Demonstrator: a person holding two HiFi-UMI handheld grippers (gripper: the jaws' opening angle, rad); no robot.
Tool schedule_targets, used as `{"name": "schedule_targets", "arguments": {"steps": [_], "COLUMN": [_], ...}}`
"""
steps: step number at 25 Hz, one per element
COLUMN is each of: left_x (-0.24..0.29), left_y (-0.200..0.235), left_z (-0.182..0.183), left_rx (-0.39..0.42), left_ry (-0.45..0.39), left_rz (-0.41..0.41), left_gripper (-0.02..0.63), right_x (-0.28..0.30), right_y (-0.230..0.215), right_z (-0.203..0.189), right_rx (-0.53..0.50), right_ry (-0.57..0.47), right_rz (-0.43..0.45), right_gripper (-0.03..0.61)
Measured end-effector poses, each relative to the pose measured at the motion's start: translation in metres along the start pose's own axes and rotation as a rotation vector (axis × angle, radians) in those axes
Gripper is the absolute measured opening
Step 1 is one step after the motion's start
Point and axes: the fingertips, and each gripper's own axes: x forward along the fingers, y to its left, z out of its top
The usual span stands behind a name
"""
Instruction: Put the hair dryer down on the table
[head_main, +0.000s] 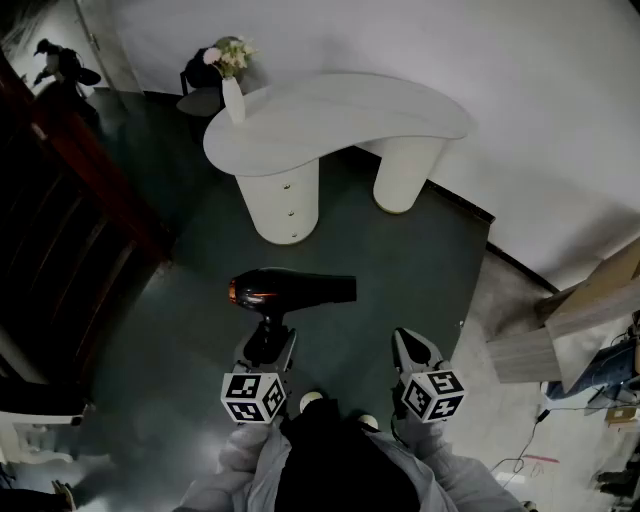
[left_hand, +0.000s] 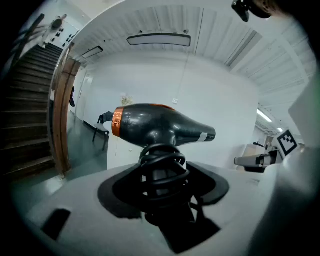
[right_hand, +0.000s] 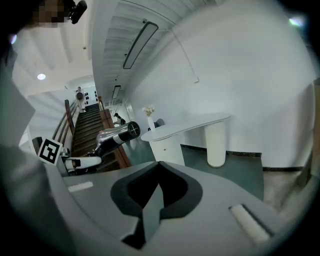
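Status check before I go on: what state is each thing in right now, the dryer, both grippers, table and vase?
hair dryer: held in the air by its handle, barrel level, not on the table yet.
cord: coiled round the handle.
left gripper: shut on the hair dryer's handle.
right gripper: shut, empty.
table: standing, ahead of both grippers.
vase: upright on the table's end, flowers in it.

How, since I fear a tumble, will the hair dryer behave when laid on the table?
Probably top-heavy: the hair dryer has a wide barrel on a thin handle, clamped by the left gripper. The rounded barrel may roll on the smooth table. The cord wound round the handle might loosen.
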Motion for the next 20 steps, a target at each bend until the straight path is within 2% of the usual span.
{"name": "schedule_targets", "arguments": {"steps": [6,11,20], "left_x": [-0.065,-0.101,-0.125], "left_y": [-0.066,-0.117,-0.164], "left_z": [-0.052,-0.085,-0.098], "left_rx": [-0.012,-0.014,-0.021], "left_ry": [-0.019,-0.031,-0.064], "left_rz": [-0.025,0.013,0.093], "left_gripper": [0.278,0.278,0.278], "right_x": [-0.083,-0.138,-0.181], "right_y": [0.004,-0.009,-0.030], "right_z": [-0.038,-0.062,-0.053], "right_rx": [-0.037,-0.069,-0.083], "right_ry": [-0.004,0.031,-0.016], "right_rz": [0.041,0.100,0.159], "right_gripper": [0.012,0.012,0.014]}}
